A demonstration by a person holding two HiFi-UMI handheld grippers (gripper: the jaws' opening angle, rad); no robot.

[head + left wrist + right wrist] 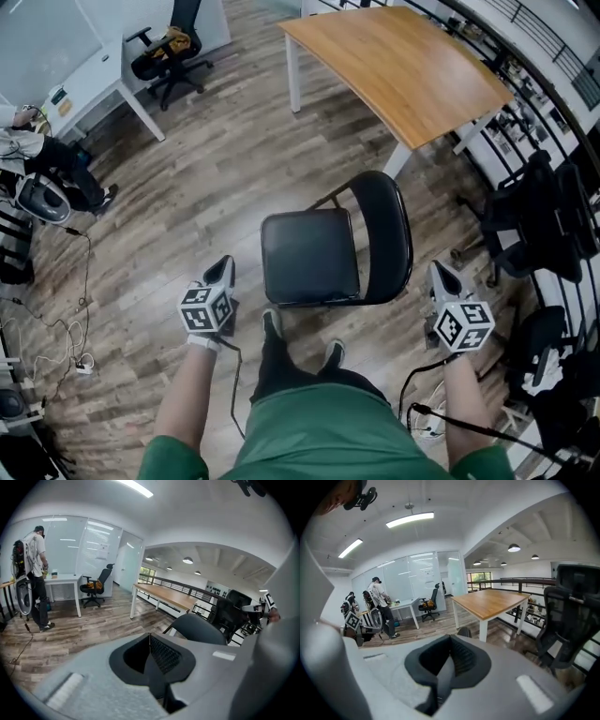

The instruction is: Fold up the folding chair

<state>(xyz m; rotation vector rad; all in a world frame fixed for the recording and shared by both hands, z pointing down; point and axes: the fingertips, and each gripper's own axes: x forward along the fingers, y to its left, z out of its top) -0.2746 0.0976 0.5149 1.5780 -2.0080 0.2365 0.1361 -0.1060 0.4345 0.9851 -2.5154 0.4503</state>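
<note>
A black folding chair [333,246] stands unfolded on the wood floor in front of me, seat [309,255] level and rounded backrest [388,230] on the far right side. My left gripper [223,271] hangs shut just left of the seat's front corner, apart from it and holding nothing. Off the chair's right side, my right gripper [440,276] is shut as well and empty. In the left gripper view the backrest [199,629] shows beyond the closed jaws of the left gripper [150,638]. The right gripper [450,640] sees only a small dark edge of the chair [464,632].
A wooden table [398,66] on white legs stands just beyond the chair. Black office chairs [548,220] crowd the right side by a railing. A white desk [89,89], a rolling chair [169,52] and a person [35,581] are at the far left. Cables [56,328] lie on the floor.
</note>
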